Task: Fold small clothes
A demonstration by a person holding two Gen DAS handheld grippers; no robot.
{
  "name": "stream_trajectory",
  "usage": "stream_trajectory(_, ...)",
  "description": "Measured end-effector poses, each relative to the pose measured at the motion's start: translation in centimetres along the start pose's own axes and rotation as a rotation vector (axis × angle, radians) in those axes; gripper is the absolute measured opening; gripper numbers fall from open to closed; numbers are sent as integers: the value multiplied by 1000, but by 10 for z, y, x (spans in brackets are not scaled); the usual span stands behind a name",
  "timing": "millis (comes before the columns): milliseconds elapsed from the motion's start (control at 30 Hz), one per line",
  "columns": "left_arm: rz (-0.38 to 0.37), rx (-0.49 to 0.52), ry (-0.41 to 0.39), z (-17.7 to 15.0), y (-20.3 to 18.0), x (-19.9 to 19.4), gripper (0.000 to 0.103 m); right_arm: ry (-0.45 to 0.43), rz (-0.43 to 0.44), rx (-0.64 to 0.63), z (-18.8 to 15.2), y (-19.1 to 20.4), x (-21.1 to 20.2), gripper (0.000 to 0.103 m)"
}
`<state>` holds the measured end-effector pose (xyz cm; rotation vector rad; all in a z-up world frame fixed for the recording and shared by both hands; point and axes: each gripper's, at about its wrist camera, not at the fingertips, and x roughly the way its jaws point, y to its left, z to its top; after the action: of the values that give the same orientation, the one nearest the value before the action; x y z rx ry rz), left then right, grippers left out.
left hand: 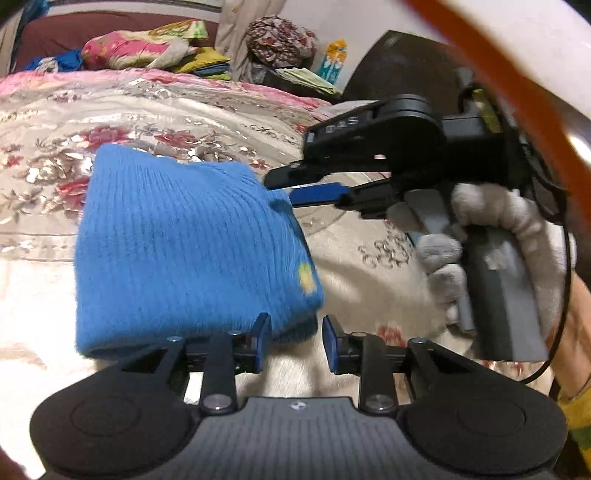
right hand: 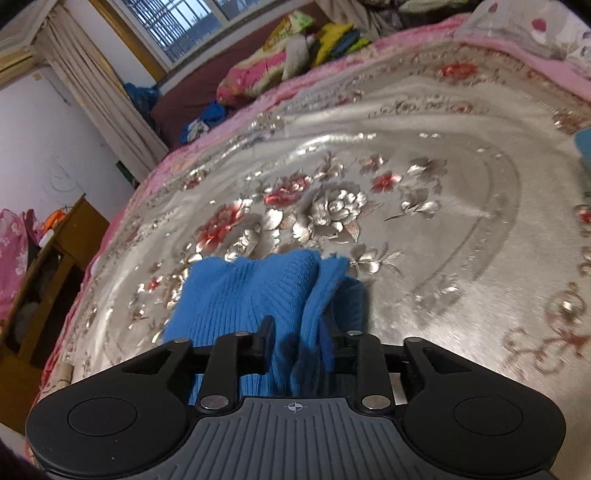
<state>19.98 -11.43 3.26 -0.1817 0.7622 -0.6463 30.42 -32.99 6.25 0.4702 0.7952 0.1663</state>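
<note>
While the blue ribbed knit garment (left hand: 184, 251) lay folded on the silver satin bedspread with red and silver flowers (right hand: 424, 166), both grippers hung low over its near edge. It sat in the middle part of the bed, well away from the pink border that ran along the far side.

From the left wrist view, the left gripper (left hand: 294, 341) had its blue-padded fingers (left hand: 263, 338) parted. The near right corner of the garment reached up to the left pad and partly into the gap, but the right pad stood clear of the cloth, so nothing was clamped. A small yellow mark (left hand: 306, 278) showed on the garment's right edge.

In that same view the right gripper (left hand: 284, 186) came in from the right side, held by a hand in a grey knitted glove (left hand: 476, 236). Its tips met the garment's far right corner, with a narrow gap between the two fingers.

From the right wrist view, the right gripper (right hand: 303, 338) had a bunched fold of the blue cloth standing between its fingers. The jaws were slightly apart; I could not tell whether the pads pressed on the fold.

A heap of bright folded bedding (right hand: 280, 62) lay at the far edge of the bed, beneath a barred window (right hand: 192, 22).
</note>
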Motion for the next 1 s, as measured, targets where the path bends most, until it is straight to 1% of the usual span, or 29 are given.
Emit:
stream_trajectory(67,18,27,6,-5,1,-8,35,-19,3,-26,-9,4,-14,28)
stream_trajectory(133,34,32,7,-10,4,-17,36,-23,29,-41,-23,8,-26,28)
stream_trajectory(200,49,21,3,-12,9,-25,36,-8,65,-43,-35,10,-32,28)
stream_trajectory(267,68,13,-8,-12,13,-31,36,7,78,-54,-45,14,-33,28)
stream_trajectory(367,105,2,-22,-8,20,-35,36,38,33,-101,-60,18,-24,28)
stream_trajectory(400,114,-3,-25,-7,23,-36,36,52,33,-102,-66,17,-21,18)
stream_trajectory(467,130,-9,-36,-3,29,-36,37,68,54,-72,-74,12,-21,5)
stream_trajectory(533,143,-15,-55,1,35,-37,37,53,75,-48,-81,5,-28,4)
stream_trajectory(600,157,-32,-68,7,43,-33,37,36,67,-25,-88,-4,-32,3)
stream_trajectory(700,191,-57,-63,11,57,-25,37,67,74,30,-98,-17,-25,3)
stream_trajectory(767,192,-67,-44,11,63,-21,37,65,78,11,-103,-14,-26,3)
stream_trajectory(833,191,-59,-42,10,64,-22,37,71,83,-8,-100,-8,-30,8)
stream_trajectory(867,190,-51,-43,10,64,-23,37,70,84,-11,-98,-7,-33,13)
stream_trajectory(967,186,-42,-50,13,65,-24,37,35,92,-27,-87,1,-45,16)
stream_trajectory(1000,184,-43,-52,14,65,-25,37,18,97,-21,-81,3,-48,20)
